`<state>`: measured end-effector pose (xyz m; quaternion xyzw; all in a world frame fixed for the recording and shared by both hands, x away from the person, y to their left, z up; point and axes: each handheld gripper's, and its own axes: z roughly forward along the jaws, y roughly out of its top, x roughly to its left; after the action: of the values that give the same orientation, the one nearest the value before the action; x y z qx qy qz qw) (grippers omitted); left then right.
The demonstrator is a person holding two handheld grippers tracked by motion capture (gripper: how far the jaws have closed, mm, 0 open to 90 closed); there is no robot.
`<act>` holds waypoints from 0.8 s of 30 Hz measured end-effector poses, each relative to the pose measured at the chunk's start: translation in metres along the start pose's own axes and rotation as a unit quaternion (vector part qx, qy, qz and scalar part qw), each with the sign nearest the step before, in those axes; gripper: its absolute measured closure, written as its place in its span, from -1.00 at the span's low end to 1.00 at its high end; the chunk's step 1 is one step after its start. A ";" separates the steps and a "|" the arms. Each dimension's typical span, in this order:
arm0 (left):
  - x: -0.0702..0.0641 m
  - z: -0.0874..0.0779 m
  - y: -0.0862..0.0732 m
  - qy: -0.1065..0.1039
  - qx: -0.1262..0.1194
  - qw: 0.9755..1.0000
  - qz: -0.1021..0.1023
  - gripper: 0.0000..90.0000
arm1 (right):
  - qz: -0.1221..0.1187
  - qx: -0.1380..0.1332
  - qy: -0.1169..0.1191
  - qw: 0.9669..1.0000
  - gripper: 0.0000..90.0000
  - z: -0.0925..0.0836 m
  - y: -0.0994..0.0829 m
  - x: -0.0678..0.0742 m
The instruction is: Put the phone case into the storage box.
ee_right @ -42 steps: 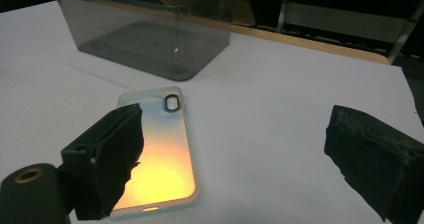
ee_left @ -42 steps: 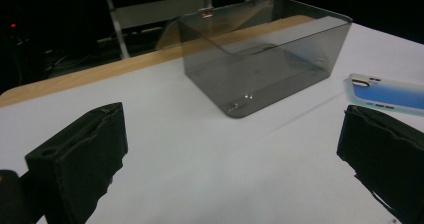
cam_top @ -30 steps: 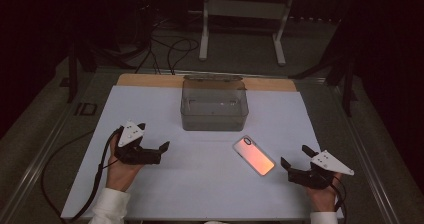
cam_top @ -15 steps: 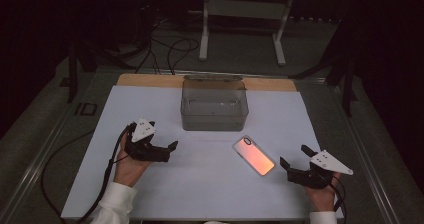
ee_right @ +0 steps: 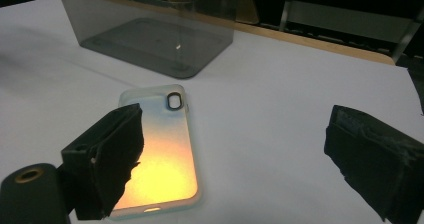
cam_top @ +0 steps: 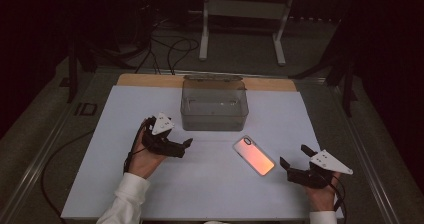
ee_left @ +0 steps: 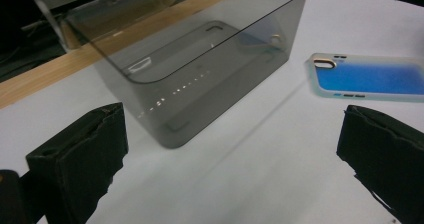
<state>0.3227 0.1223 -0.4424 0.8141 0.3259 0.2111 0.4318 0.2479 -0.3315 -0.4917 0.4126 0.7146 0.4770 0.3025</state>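
A phone case [cam_top: 254,155] with an orange-pink back lies flat on the white table mat, right of centre; it looks blue in the left gripper view [ee_left: 367,78] and orange in the right gripper view [ee_right: 157,149]. A clear grey plastic box [cam_top: 214,104] stands empty behind it [ee_left: 190,69] [ee_right: 150,34]. My left gripper [cam_top: 186,148] is open, left of the case and in front of the box. My right gripper [cam_top: 291,162] is open just right of the case's near end, holding nothing.
The white mat [cam_top: 115,134] covers a wooden board [cam_top: 150,80]. Cables [cam_top: 170,49] and a white stand [cam_top: 240,14] sit on the floor beyond the table. A cable [cam_top: 55,169] trails off the left side.
My left gripper has moved right and forward, toward the box and the case. The right gripper and the case have stayed put.
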 end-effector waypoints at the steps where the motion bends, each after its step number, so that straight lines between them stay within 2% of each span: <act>1: -0.001 0.002 0.001 -0.002 0.002 1.000 0.003 -0.99 | -0.001 0.000 0.001 1.000 -0.80 0.000 0.000 0.000; 7: -0.004 0.013 0.009 -0.012 0.006 1.000 0.011 -0.99 | -0.001 0.000 0.000 1.000 -0.80 0.000 0.000 0.000; 13: -0.006 0.023 0.015 -0.022 0.006 1.000 0.011 -0.99 | -0.001 0.001 0.000 1.000 -0.80 0.001 0.000 0.001; 24: -0.020 0.049 0.029 -0.041 0.015 0.999 0.023 -0.98 | 0.000 0.003 0.001 1.000 -0.80 0.001 0.000 0.000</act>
<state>0.3497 0.0686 -0.4454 0.8354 0.2924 0.1829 0.4279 0.2487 -0.3306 -0.4922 0.4123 0.7165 0.4756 0.3007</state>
